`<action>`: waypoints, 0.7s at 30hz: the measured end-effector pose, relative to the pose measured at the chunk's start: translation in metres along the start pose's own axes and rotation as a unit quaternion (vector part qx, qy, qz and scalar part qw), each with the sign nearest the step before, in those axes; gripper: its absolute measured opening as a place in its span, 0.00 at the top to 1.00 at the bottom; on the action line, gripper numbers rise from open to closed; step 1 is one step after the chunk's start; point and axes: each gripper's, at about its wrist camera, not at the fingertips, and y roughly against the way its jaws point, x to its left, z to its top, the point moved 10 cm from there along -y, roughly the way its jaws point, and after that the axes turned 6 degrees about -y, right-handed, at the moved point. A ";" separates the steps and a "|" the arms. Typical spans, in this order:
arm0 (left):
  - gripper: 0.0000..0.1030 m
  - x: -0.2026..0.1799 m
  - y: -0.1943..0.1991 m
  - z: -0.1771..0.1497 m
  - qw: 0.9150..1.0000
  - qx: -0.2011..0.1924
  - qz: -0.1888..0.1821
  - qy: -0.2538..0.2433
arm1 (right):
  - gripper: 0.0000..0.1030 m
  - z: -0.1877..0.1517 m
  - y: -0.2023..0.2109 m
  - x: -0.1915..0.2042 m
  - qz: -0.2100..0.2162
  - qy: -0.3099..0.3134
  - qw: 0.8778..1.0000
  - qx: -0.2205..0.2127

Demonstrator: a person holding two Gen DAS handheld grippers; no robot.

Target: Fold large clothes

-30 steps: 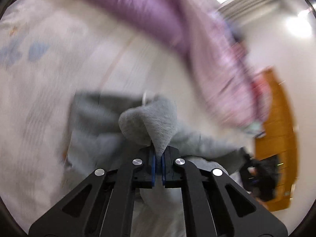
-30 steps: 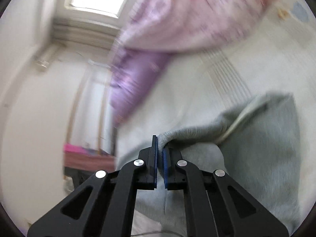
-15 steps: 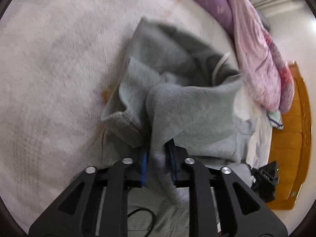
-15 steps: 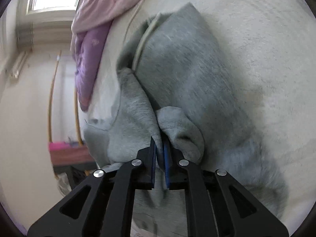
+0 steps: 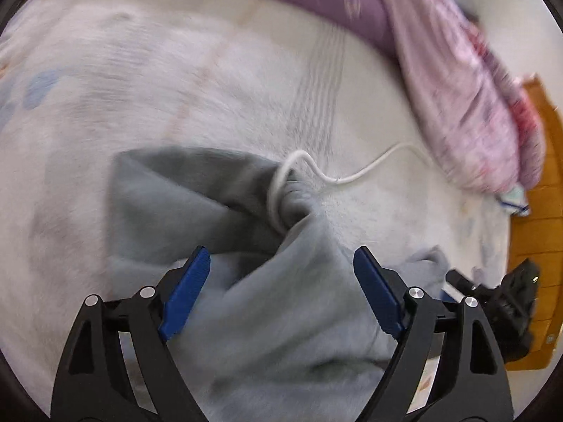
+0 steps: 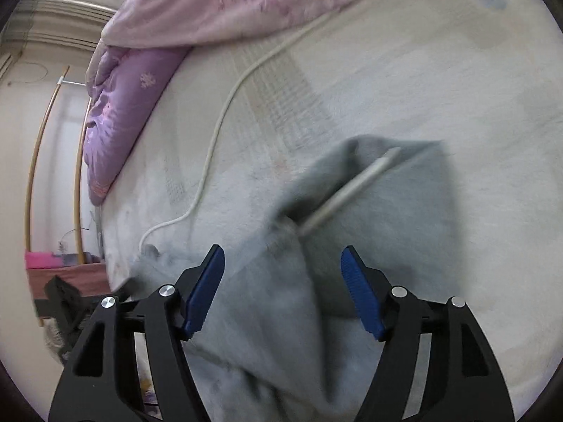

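A grey hooded sweatshirt lies bunched on the white bed cover, its hood toward the far side with a pale drawstring at the opening. My left gripper is open just above the grey fabric, holding nothing. In the right wrist view the same sweatshirt lies folded over itself, with a pale drawstring across it. My right gripper is open over the fabric and empty.
A white cable runs across the bed cover from the hood toward a pink and purple quilt heaped at the far edge. The cable and quilt also show in the right wrist view. An orange wooden floor lies right.
Both grippers were shut on folds of the grey sweatshirt; both have opened and let it go. The sweatshirt has dropped onto the bed, and both grippers have drawn back.
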 end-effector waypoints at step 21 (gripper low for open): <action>0.92 -0.001 0.133 -0.192 0.996 -0.078 -0.016 -0.028 | 0.93 -0.177 0.115 0.017 0.042 0.151 0.988 -0.018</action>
